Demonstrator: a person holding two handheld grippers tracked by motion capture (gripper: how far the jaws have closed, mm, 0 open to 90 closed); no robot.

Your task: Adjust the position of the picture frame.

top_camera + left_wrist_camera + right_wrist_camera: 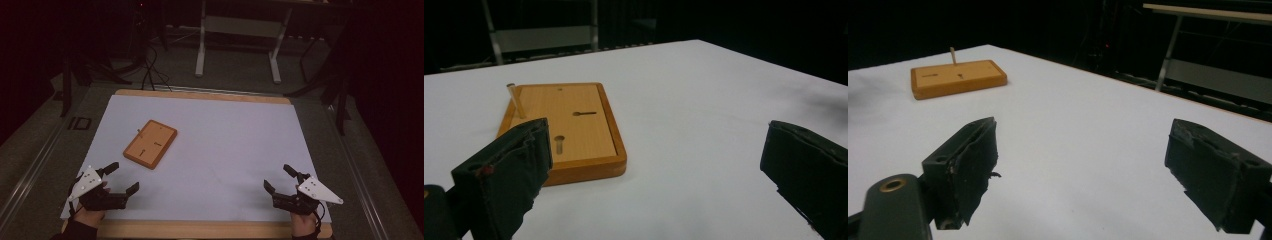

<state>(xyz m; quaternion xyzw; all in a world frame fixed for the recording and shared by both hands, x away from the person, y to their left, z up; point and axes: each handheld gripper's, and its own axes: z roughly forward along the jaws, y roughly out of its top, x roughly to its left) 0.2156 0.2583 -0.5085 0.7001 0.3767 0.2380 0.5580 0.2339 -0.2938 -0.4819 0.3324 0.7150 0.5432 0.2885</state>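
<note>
A flat wooden board [150, 143] with a raised rim lies on the white table top [225, 140], left of centre. A thin peg [516, 100] stands up near one corner of the board [566, 127], and dark slots mark its face. My left gripper [124, 177] rests open at the front left, a short way in front of the board, with nothing between its jaws. At the front right my right gripper [280, 178] is open and holds nothing. From there the board [957, 78] and its peg [953, 55] lie far off to the left.
The white sheet sits on a table with a wooden edge [200, 95]. Beyond the far edge stand a white metal table frame [239, 45] and cables on a dark floor [150, 70]. A rail [30, 170] runs along the left side.
</note>
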